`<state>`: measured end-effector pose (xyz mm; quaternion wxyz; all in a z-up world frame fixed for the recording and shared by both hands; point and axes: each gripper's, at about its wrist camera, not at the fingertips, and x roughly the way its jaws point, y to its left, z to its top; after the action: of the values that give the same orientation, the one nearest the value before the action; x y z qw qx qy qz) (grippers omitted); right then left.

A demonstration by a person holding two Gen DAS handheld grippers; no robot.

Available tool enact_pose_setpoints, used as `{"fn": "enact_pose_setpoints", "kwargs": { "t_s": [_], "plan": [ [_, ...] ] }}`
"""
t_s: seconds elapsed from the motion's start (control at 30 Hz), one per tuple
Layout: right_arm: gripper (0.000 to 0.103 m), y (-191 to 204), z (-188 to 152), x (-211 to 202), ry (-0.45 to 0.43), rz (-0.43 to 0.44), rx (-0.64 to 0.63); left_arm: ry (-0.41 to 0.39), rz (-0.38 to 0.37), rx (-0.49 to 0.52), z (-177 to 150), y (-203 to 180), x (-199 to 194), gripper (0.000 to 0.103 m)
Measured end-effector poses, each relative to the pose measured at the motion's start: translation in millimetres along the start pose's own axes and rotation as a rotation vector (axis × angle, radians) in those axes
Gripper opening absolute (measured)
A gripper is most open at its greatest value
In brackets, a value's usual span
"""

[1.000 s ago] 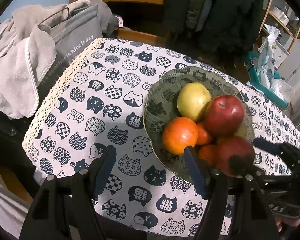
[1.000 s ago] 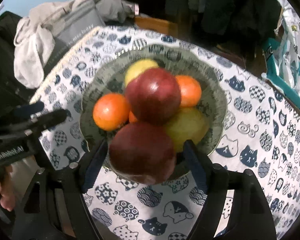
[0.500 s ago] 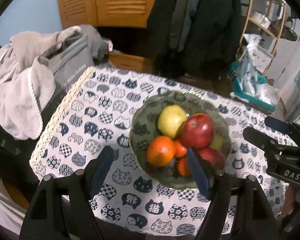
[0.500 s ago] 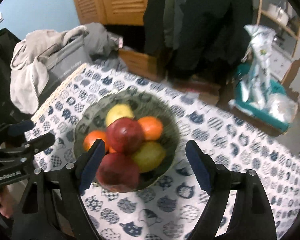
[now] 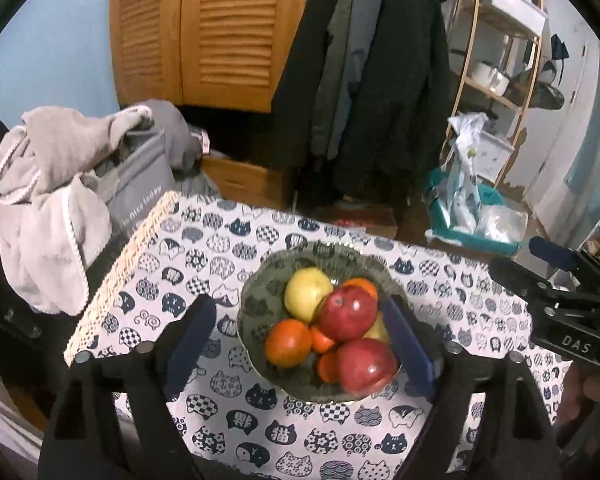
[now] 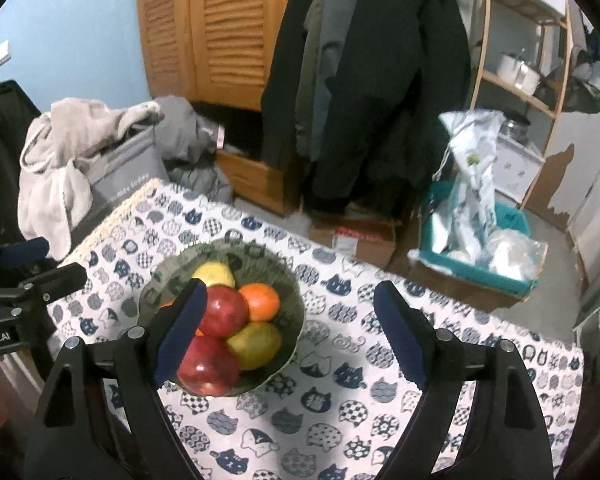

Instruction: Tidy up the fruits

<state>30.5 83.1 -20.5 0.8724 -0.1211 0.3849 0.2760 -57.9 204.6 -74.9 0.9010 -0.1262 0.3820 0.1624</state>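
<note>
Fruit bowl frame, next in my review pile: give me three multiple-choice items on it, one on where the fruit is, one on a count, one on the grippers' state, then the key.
1. Where is the fruit?
A. Piled in the green bowl on the cat-print tablecloth
B. Spread across the cloth
C. In the teal bin on the floor

2. How many red apples show in the left wrist view?
A. None
B. Two
C. Five

3. What do the left gripper and right gripper hold?
A. An orange each
B. The bowl's rim
C. Nothing

Key:
1 A, every fruit sits heaped inside the bowl.
2 B, one on top and one nearer the camera.
3 C, both sets of jaws are opening with nothing pinched between the pads.
</note>
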Motion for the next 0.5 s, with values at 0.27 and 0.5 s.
{"fn": "enact_pose_setpoints", "kwargs": {
  "t_s": [0.27,0.5],
  "plan": [
    [0.089,-9.2,13.3,-42.0,-0.089,-0.037,-0.012,-0.078,-0.016,0.012,12.4,-11.2,-30.6,0.094],
    [0.089,-17.7,16.3,-68.8,-0.133,-0.052,-0.01,-0.188,-0.023,0.03,24.3,-25.6,-66.5,0.102]
  ]
}}
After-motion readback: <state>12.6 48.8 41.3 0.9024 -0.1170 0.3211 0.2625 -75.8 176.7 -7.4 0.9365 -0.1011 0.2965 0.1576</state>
